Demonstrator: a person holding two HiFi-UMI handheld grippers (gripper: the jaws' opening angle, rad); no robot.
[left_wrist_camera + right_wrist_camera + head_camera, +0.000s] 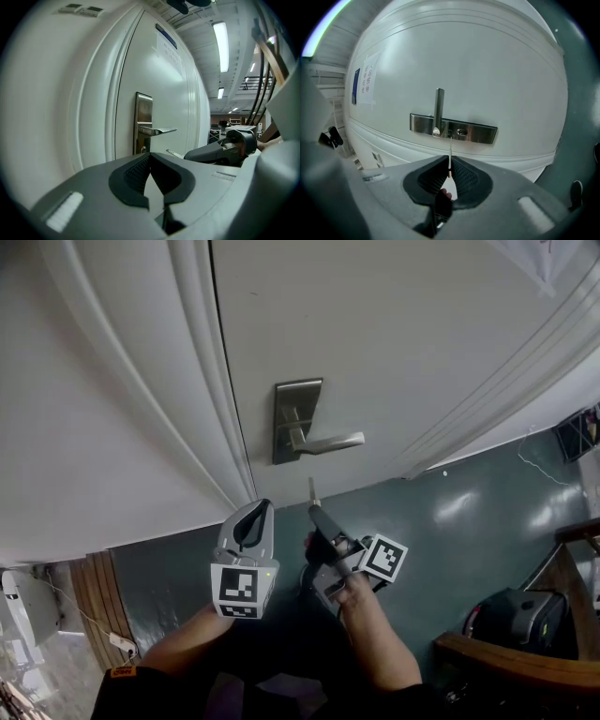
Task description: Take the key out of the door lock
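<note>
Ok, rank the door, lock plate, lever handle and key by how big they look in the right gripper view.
1. door
2. lock plate
3. lever handle and key: similar length. The key is thinner but nearer the camera, so I won't rank them.

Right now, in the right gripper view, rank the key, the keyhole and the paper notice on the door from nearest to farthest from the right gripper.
1. The key: held between the jaws, blade pointing at the door.
2. The keyhole: just ahead, in the metal lock plate.
3. The paper notice: far to the left in that view, well past the plate.
</note>
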